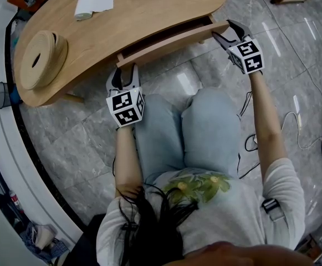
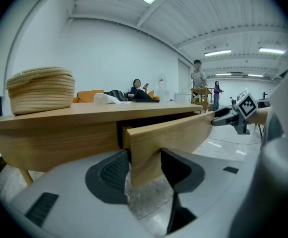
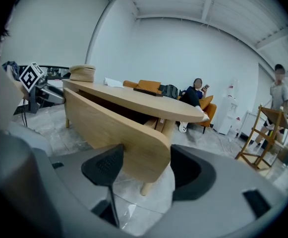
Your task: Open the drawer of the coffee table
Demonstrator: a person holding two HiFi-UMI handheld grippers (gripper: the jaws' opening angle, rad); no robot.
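The wooden coffee table [image 1: 149,10] has its drawer pulled partly out, with a dark gap behind the drawer front [image 1: 172,43]. My left gripper [image 1: 123,73] holds the front's left end; in the left gripper view both pads press the board [image 2: 173,133], one on each side, with my left gripper [image 2: 144,165] shut on it. My right gripper [image 1: 223,29] straddles the rounded right end. In the right gripper view the board [image 3: 114,128] sits between the jaws of my right gripper [image 3: 146,165], and both pads touch it.
A woven basket [image 1: 39,57] and a white folded cloth [image 1: 94,3] lie on the tabletop. The person's knees [image 1: 194,126] sit just in front of the drawer. Cables [image 1: 299,126] trail over the marble floor at the right. A wooden rack [image 3: 265,133] stands beyond the table.
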